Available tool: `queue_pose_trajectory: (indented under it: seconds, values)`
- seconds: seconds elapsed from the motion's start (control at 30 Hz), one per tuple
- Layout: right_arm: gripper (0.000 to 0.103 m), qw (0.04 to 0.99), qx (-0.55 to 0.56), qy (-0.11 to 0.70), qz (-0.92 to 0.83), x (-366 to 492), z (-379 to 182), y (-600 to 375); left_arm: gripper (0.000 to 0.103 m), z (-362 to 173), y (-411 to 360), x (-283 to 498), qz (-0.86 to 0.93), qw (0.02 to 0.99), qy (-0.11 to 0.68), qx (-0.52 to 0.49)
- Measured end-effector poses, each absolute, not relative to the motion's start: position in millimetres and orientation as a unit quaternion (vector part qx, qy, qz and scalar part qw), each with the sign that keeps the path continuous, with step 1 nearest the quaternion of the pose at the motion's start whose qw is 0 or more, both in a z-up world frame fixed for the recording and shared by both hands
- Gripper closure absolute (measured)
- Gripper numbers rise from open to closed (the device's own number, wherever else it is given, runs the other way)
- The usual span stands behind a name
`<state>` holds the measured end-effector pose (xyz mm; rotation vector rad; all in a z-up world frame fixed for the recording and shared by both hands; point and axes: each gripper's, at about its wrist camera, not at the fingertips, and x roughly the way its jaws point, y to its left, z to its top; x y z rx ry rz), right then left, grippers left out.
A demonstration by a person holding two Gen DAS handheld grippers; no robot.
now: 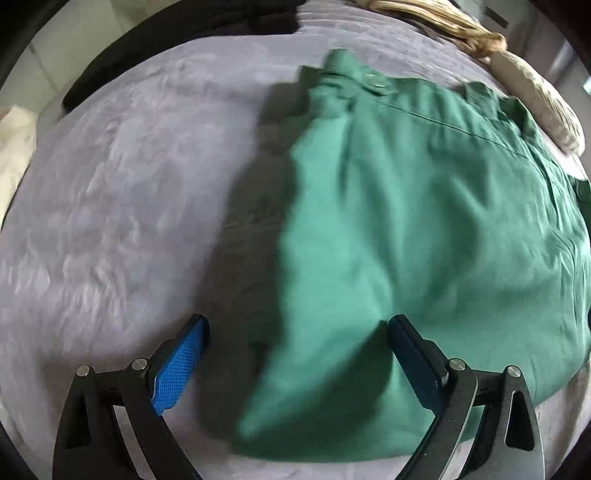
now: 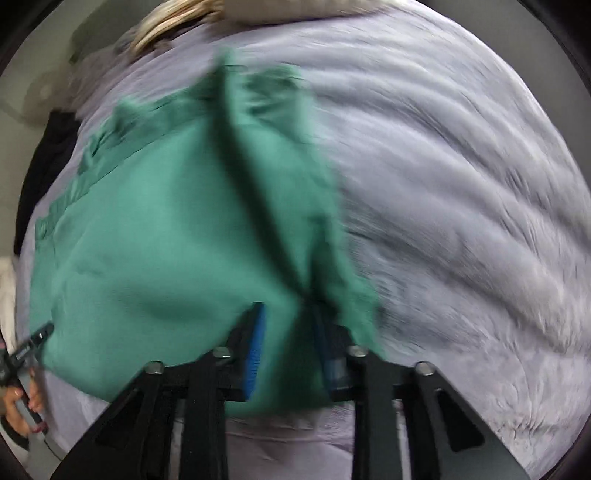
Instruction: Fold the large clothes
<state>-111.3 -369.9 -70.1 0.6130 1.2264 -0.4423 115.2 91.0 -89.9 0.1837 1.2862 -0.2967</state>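
Left wrist view, far left: pale grey bedspread (image 1: pixel 122 192) covers the surface, rumpled, with a dark garment or cloth (image 1: pixel 155 48) lying along its far left edge. Left gripper (image 1: pixel 297 332): jaws spread wide, blue pads facing each other well apart; left pad over bare bedspread, right pad (image 1: pixel 413 362) over the near part of the green garment (image 1: pixel 424 229); nothing pinched between them. The green garment lies on the bedspread right of centre, a near corner of it sitting between the open fingers; waistband end with a button (image 1: pixel 375 83) is at the far side. It casts a dark shadow on the bedspread to its left. Further right and behind: a cream braided item (image 1: pixel 443 22) and a pale cushion or pillow (image 1: pixel 543 103) at the far edge of the bed. Right wrist view, far left: the person's hand (image 2: pixel 22 402) holding the other gripper's handle, its tip just touching the garment's near left edge. Green garment (image 2: pixel 155 240) fills left and centre, image motion-blurred. Right gripper (image 2: pixel 290 325): jaws narrowed, with a bunched fold of green cloth running up between the blue pads; it appears clamped on this fold, though blur hides the exact contact. The fold rises as a tented ridge away from the gripper. To the right, bare grey bedspread (image 2: pixel 461 221).
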Motion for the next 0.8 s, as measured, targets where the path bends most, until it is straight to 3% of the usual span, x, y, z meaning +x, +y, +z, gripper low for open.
queue_pose_trajectory:
  seconds: [0.2,0.47,0.8]
  values:
    - [0.101,0.739,0.32,0.552,-0.217,-126,-76,-378,0.005,-81,113,112,-0.118,0.791,0.595,0.082]
    - [0.095,0.72,0.339,0.557,-0.237,-138,-60,-362,0.005,-79,150,108,-0.123,0.783,0.607,0.058]
    - [0.095,0.701,0.397,0.56,-0.194,-146,-47,-291,0.005,-64,194,95,-0.128,0.763,0.63,0.06]
